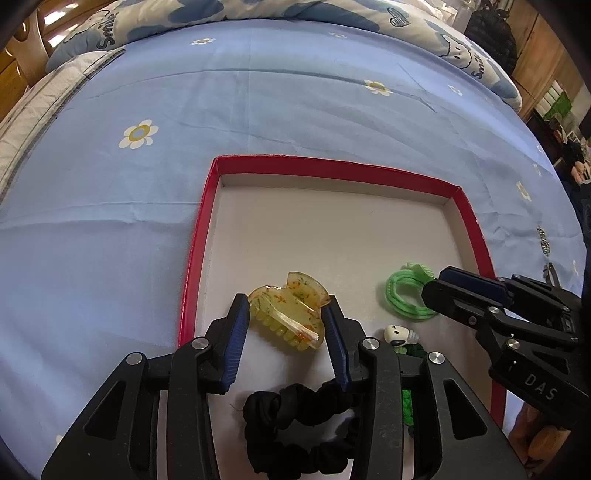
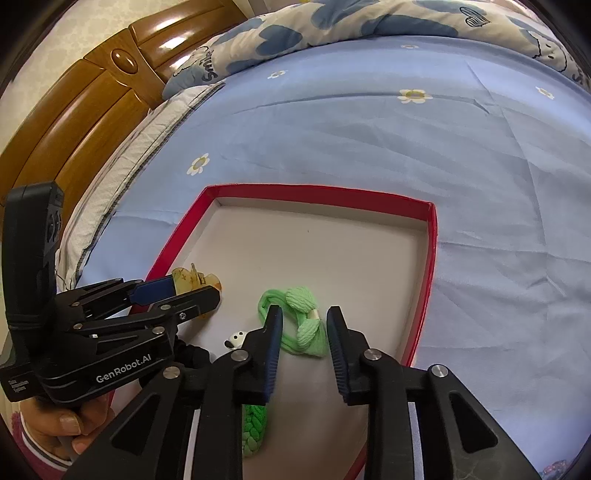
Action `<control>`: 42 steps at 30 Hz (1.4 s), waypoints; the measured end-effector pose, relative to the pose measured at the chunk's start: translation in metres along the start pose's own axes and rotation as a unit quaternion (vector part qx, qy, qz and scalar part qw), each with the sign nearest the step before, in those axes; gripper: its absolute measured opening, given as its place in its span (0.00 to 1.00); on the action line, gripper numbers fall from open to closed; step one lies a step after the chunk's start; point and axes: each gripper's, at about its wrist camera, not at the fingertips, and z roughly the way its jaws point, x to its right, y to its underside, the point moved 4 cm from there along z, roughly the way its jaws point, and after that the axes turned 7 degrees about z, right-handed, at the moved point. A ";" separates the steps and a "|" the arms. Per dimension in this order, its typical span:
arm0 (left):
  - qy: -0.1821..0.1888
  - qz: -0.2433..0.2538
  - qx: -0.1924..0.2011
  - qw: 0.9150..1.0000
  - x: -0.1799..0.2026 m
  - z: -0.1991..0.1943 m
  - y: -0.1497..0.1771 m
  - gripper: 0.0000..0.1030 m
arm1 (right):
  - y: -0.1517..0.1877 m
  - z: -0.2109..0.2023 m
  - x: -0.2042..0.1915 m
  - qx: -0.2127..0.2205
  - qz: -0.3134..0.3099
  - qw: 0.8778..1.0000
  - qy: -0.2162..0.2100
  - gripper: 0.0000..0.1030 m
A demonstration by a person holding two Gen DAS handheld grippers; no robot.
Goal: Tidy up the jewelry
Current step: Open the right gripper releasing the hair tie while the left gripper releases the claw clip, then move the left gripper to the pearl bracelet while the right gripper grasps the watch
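Bed (image 1: 295, 122), covered by a blue sheet with white daisy print; a quilt (image 2: 295, 26) beyond it carries the word "Smile" in dark script. A wooden headboard (image 2: 92, 85) stands far left of the right jaws.

Red-walled shallow box (image 1: 199, 229) with a pale floor lies on the sheet, ahead of and beneath both sets of jaws.

Left gripper (image 1: 288, 325), casing marked "GenRobot.AI" in the right wrist view: jaws pinch a translucent yellow hair claw (image 1: 291, 314) with orange flower flecks, both blue pads against its sides, over the box floor.

Right gripper (image 2: 304, 332), body marked "DAS" in the left wrist view: jaws stand spread; the light green bow hair tie (image 2: 306, 325) lies on the box floor between them, and the pads do not press on it.

Black scrunchie (image 1: 295, 424) lies beneath the left jaws, close behind the claw.

Braided green band (image 2: 253, 428) lies under the right gripper's left finger.

Small white figure charm (image 1: 397, 334) sits just right of the left jaws.
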 end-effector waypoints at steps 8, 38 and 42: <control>-0.004 -0.005 0.001 1.000 0.001 -0.003 -0.003 0.48 | -0.001 -0.010 -0.002 0.009 0.003 1.000 -0.009 0.27; 0.101 -0.014 0.071 0.992 0.101 -0.100 0.031 0.68 | 0.099 -0.196 0.143 0.129 0.158 0.979 0.024 0.50; 0.116 0.011 0.063 0.991 0.132 -0.100 0.037 0.68 | 0.116 -0.212 0.171 0.143 0.190 0.971 0.037 0.50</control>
